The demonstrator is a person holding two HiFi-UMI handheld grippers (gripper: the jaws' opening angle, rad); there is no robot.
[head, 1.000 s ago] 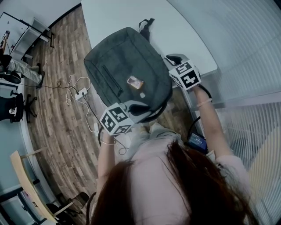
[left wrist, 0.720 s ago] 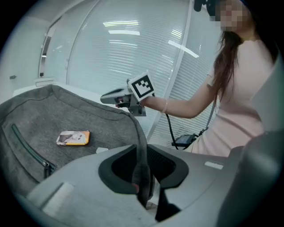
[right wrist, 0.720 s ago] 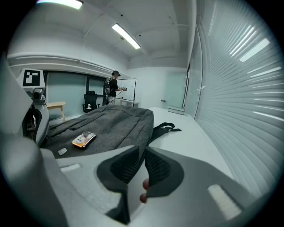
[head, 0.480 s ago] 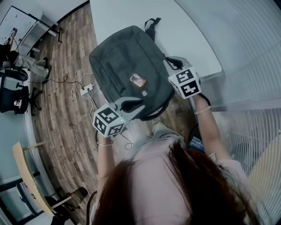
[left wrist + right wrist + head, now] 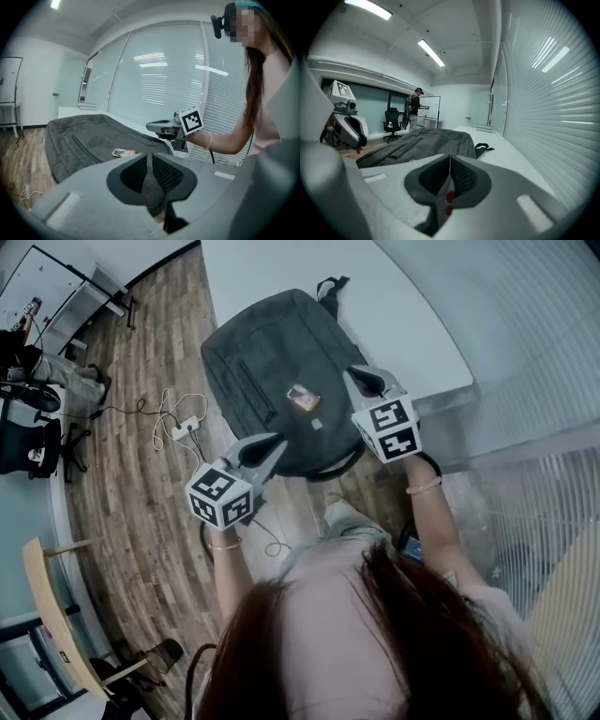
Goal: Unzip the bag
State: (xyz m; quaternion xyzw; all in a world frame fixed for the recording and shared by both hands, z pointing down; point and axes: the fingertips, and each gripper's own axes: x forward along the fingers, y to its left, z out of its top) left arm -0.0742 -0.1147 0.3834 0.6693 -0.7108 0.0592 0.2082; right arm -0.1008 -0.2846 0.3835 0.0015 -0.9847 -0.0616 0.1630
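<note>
A dark grey backpack [image 5: 272,362] lies flat on the white table [image 5: 403,315], its near end hanging over the table edge. It carries a small printed tag [image 5: 303,397], and a closed front-pocket zipper [image 5: 255,395] runs along its left side. My left gripper [image 5: 270,442] hovers just off the bag's near edge. Its jaws are closing to a thin slit with nothing between them [image 5: 149,159]. My right gripper [image 5: 361,379] is shut and empty beside the bag's right edge, over the table. From the right gripper view the backpack [image 5: 426,138] lies ahead.
A power strip with white cables [image 5: 176,432] lies on the wood floor left of the table. Office chairs [image 5: 28,456] stand further left. A blind-covered glass wall [image 5: 544,381] runs along the right. A person [image 5: 415,105] stands far off by a whiteboard.
My left gripper has drawn back off the bag's near edge toward me and to the left, and its jaws have narrowed. The right gripper has stayed by the bag's right edge.
</note>
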